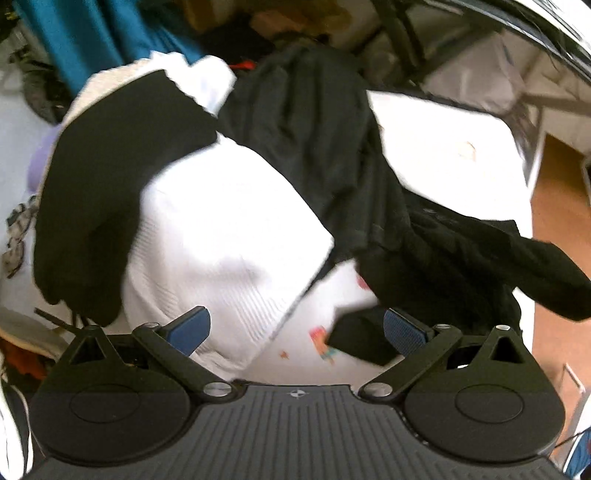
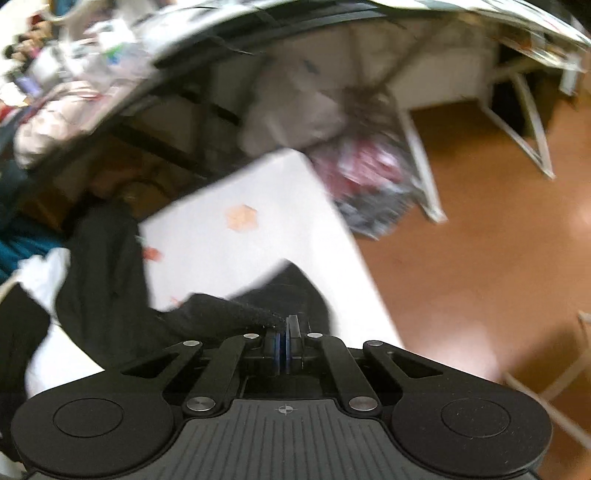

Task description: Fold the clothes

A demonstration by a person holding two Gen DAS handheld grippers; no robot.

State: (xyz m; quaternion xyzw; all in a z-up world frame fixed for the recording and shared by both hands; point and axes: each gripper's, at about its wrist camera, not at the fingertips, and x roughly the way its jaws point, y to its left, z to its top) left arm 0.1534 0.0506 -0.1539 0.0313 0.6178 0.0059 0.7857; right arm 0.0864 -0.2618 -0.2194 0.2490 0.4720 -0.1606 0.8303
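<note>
- Left tongs (image 1: 297, 330) stand wide apart, their blue pads (image 1: 192, 330) holding nothing, poised just above the white knit garment (image 1: 229, 236).
- Right tongs (image 2: 285, 332) are pressed together, pinching an edge of the black garment (image 2: 107, 280), which stretches away to the left from the grip.
- White knit garment has black sleeves (image 1: 92, 192) and lies spread on the white bench (image 1: 443, 147); the ribbed body fills the middle of the left wrist view.
- Black garment (image 1: 314, 122) lies crumpled across the far and right side of the white one, with one part trailing off toward the bench's right edge.
- Bench top (image 2: 251, 229) carries small coloured marks, orange and red, on its bare surface.
- Beyond the bench edge lies an orange-brown floor (image 2: 480, 240), with white furniture legs (image 2: 421, 166) standing on it.
- Teal cloth (image 1: 92, 33) hangs at the far left; the rest of the background is too blurred to tell.
</note>
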